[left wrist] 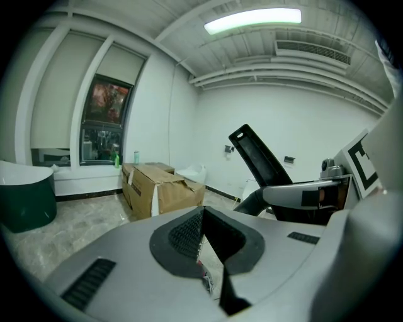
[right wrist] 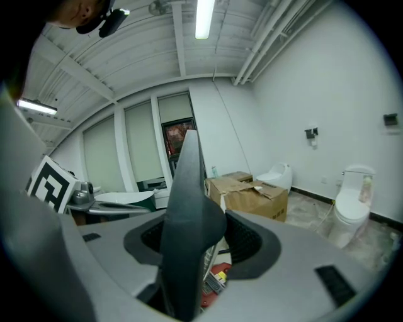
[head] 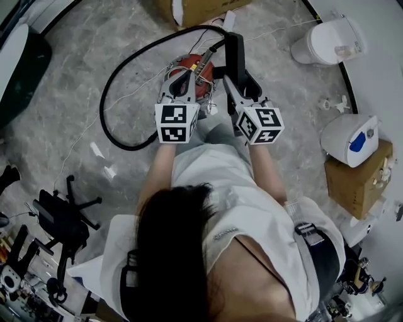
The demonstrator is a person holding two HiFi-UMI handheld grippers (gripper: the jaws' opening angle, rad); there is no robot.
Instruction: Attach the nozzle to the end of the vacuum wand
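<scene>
My right gripper (head: pixel 234 80) is shut on a black, flat-tipped nozzle (head: pixel 235 50) that stands up between its jaws; the nozzle (right wrist: pixel 186 214) fills the middle of the right gripper view. Close to its left, my left gripper (head: pixel 182 74) is shut with nothing in it, and its pads (left wrist: pixel 189 236) meet. From the left gripper view the nozzle (left wrist: pixel 261 157) shows to the right, in the right gripper (left wrist: pixel 302 195). On the floor below both grippers is the red vacuum body (head: pixel 194 65), partly hidden, with its black hose (head: pixel 119 135) looping out to the left. I cannot make out the wand's end.
A cardboard box (head: pixel 201 9) lies beyond the vacuum. A toilet (head: pixel 327 41) stands at the upper right. A white appliance (head: pixel 349 138) rests on another box (head: pixel 356 179) at the right. A dark green bin (head: pixel 19 69) and a black stand (head: pixel 63 214) are at the left.
</scene>
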